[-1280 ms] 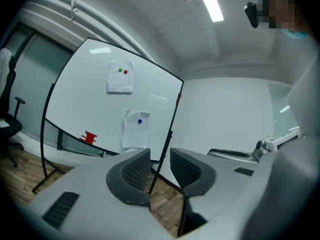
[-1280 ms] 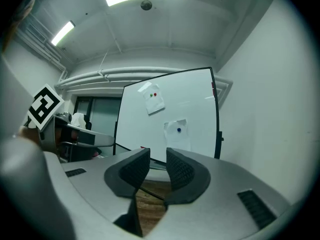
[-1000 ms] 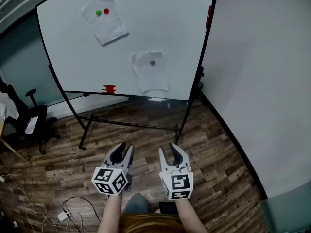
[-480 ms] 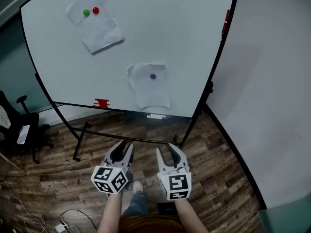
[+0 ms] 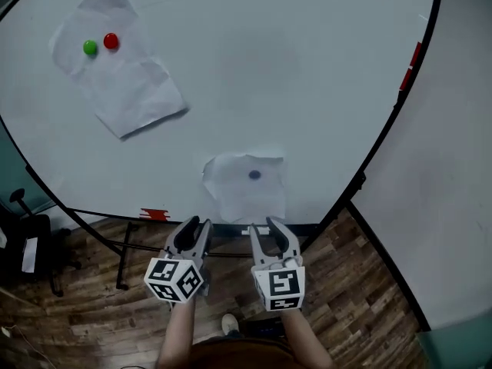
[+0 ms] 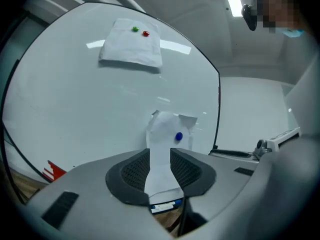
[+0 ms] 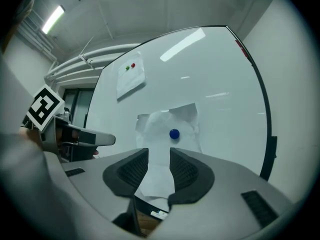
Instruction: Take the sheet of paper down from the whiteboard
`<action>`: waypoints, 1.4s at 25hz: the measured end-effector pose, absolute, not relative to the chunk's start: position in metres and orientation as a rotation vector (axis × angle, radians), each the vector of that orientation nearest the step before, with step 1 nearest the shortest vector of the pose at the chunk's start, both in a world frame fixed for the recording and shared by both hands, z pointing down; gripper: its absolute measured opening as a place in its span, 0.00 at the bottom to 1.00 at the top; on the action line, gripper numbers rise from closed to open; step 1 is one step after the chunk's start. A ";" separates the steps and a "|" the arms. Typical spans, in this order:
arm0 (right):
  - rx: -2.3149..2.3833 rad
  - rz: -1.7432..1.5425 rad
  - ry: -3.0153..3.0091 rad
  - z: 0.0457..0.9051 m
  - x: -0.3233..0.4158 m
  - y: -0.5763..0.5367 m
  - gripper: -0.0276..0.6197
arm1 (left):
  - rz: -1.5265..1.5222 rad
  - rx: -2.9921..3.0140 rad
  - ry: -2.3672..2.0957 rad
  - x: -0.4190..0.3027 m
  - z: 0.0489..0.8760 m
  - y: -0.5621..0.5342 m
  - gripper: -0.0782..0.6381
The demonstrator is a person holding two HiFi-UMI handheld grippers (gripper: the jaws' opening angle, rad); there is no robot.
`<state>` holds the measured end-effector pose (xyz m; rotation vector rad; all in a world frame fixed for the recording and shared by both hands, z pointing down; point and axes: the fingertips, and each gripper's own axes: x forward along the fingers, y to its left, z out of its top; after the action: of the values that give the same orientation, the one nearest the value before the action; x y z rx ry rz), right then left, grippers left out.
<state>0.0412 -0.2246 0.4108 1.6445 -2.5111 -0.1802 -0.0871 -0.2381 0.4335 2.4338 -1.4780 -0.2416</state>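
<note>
A crumpled white sheet [image 5: 246,189] hangs low on the whiteboard [image 5: 261,75], pinned by a blue magnet [image 5: 254,175]. A second, larger sheet [image 5: 119,68] sits upper left under a green and a red magnet. My left gripper [image 5: 192,235] and right gripper [image 5: 274,234] are side by side just below the lower sheet, apart from it, both open and empty. In the left gripper view the lower sheet [image 6: 167,134] shows through the gap of the left gripper [image 6: 160,170]. In the right gripper view that sheet [image 7: 167,129] lies ahead of the right gripper [image 7: 159,171].
A red object [image 5: 154,214] rests on the board's bottom ledge, and a marker [image 6: 165,206] lies there too. The black board frame [image 5: 388,137] runs down the right, beside a white wall [image 5: 453,206]. An office chair [image 5: 23,244] stands at the left on the wood floor.
The whiteboard has come much closer and fills the view. Both grippers now reach up to just under the lower sheet; they stay open.
</note>
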 end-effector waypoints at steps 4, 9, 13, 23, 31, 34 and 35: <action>1.700 -0.204 -2.453 0.411 0.038 -0.261 0.25 | -0.187 2.471 -1.460 -0.089 0.440 -0.274 0.29; 1.730 -0.232 -2.421 0.406 0.035 -0.286 0.25 | -0.170 2.486 -1.400 -0.084 0.444 -0.296 0.29; 1.732 -0.281 -2.392 0.402 0.032 -0.295 0.25 | -0.168 2.502 -1.398 -0.083 0.440 -0.311 0.29; 1.770 -0.300 -2.375 0.404 0.036 -0.313 0.26 | -0.162 2.517 -1.350 -0.072 0.443 -0.329 0.29; 1.797 -0.382 -2.358 0.394 0.034 -0.327 0.27 | -0.203 2.526 -1.372 -0.079 0.434 -0.337 0.29; 1.793 -0.395 -2.374 0.391 0.030 -0.333 0.27 | -0.215 2.535 -1.363 -0.079 0.430 -0.341 0.29; 1.794 -0.403 -2.374 0.390 0.028 -0.334 0.27 | -0.215 2.536 -1.359 -0.078 0.430 -0.341 0.29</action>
<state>0.0283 -0.3343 0.3901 1.7943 -2.3739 -0.4026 -0.0784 -0.3414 0.4298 2.5356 -1.3594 -0.2154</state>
